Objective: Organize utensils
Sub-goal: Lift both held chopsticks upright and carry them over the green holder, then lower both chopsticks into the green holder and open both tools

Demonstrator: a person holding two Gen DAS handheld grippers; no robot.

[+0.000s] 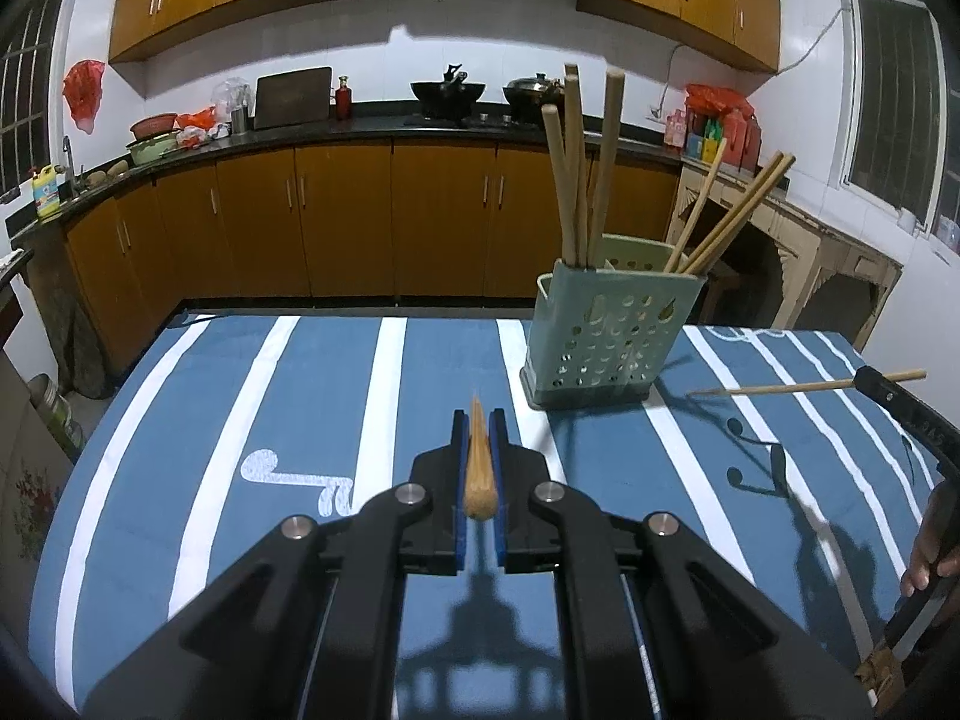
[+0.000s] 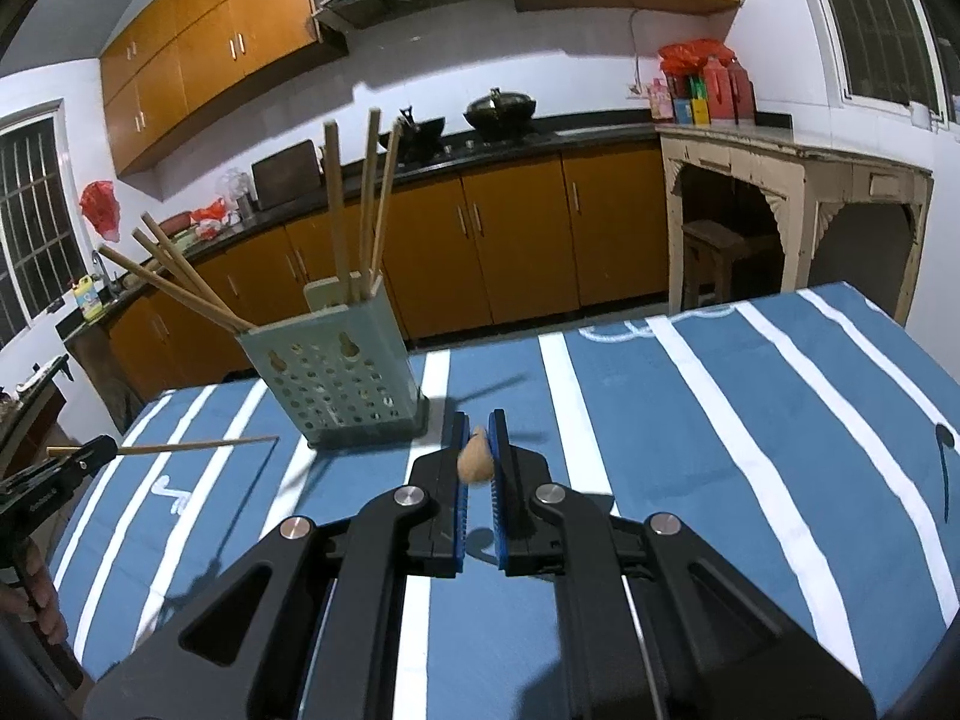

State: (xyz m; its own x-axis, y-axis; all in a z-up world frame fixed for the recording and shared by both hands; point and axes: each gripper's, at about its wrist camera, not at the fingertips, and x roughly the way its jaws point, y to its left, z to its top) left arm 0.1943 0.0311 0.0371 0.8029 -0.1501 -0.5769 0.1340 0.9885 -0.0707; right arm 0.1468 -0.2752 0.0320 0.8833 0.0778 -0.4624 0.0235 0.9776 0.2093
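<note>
Green holder (image 1: 606,339) holds six chopsticks (image 1: 573,174) (two clusters).

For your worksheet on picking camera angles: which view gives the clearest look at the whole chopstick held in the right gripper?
The left wrist view: the chopstick lies sideways across the picture, full length, clamped in the right gripper near the right edge. The right wrist view shows that chopstick only end-on, a blurred stub between the blue pads.

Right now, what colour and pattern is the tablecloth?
The tablecloth is blue with white stripes; the right wrist view shows it best.
</note>
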